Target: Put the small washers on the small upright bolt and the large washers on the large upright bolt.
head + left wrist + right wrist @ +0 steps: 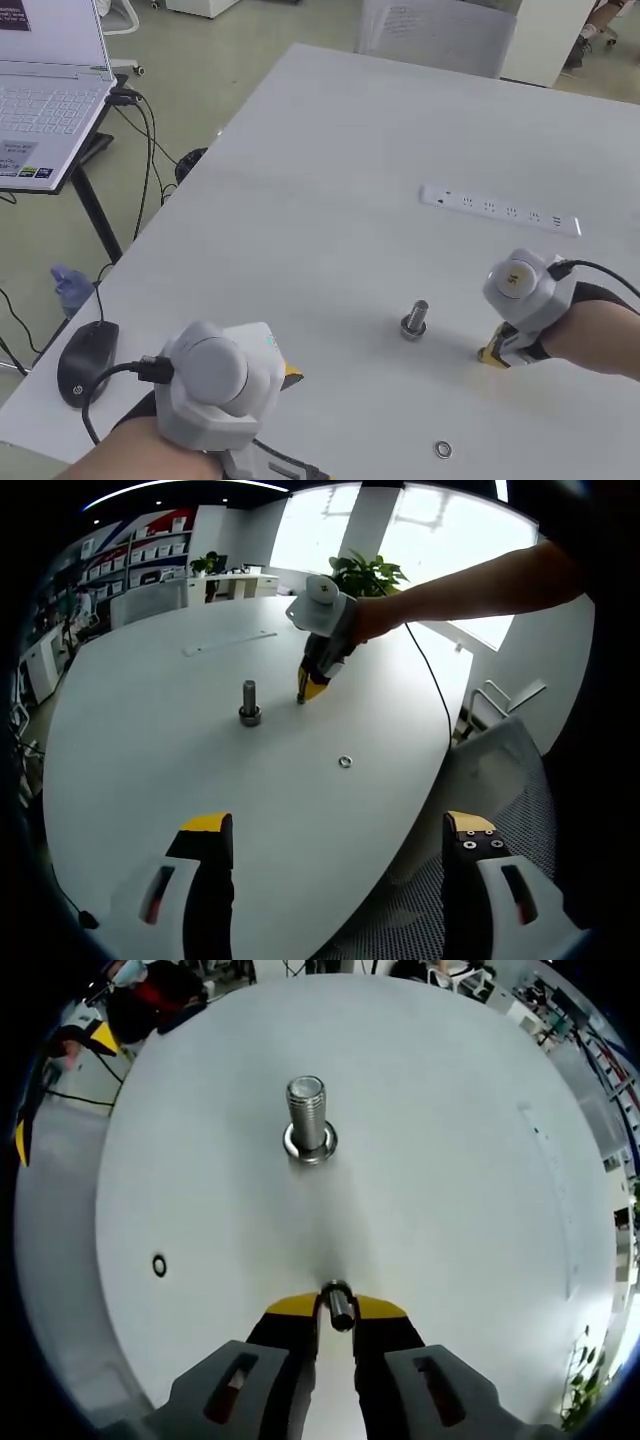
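Your left tool (335, 825) hangs by the near left corner of the table (330, 180), jaws spread wide with nothing between them. Further right, the large bolt (415, 320) stands upright on its head, inward from the near edge. One loose washer (443, 449) lies flat close to that edge, well apart from the bolt (too small here to tell which size it is). Right again, your right tool (338, 1322) is clamped on the small bolt (337, 1300), nose tipped down at the table near the large bolt. I cannot tell whether the small bolt's head touches the surface.

The step in hand looks like standing the small bolt up, before any washer goes on. The next move calls for the bolt to sit square on its head before you ease the jaws apart. Then lift straight off so you don't tip it. After that, fetch the washer by the near edge. It lies flat, so it will want a thin pinch at its rim, and your empty left tool is free for that.
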Demonstrator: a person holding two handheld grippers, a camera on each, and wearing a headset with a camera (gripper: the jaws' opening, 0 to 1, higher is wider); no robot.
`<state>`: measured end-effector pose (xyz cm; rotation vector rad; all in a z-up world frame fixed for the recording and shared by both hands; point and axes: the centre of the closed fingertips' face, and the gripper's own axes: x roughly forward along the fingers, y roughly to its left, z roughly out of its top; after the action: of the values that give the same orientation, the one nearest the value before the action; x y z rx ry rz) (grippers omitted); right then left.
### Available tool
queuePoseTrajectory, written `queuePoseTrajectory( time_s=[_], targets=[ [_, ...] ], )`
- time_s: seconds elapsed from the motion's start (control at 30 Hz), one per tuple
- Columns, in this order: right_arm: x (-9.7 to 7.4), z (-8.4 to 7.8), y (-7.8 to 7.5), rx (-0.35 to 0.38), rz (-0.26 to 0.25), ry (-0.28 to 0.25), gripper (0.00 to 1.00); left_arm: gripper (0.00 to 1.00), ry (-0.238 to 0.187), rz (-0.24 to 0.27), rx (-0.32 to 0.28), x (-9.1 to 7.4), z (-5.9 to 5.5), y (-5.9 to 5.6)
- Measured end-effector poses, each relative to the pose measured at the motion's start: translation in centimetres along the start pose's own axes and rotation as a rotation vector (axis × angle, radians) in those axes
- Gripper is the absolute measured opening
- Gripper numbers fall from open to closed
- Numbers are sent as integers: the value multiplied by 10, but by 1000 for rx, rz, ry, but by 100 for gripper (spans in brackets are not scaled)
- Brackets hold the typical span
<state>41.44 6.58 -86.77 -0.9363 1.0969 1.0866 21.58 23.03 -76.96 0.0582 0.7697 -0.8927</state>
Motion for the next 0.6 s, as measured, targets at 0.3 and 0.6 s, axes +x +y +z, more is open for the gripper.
queuePoseTrajectory(
  time_s=[0.3,0.6],
  targets=[
    [0,-1,0,-22,-2,5,14,85,12,-4,2,0,-3,-2],
    [-1,2,1,-31,11,-10,25,85,-4,-5,0,-2,0,-3]
  ],
)
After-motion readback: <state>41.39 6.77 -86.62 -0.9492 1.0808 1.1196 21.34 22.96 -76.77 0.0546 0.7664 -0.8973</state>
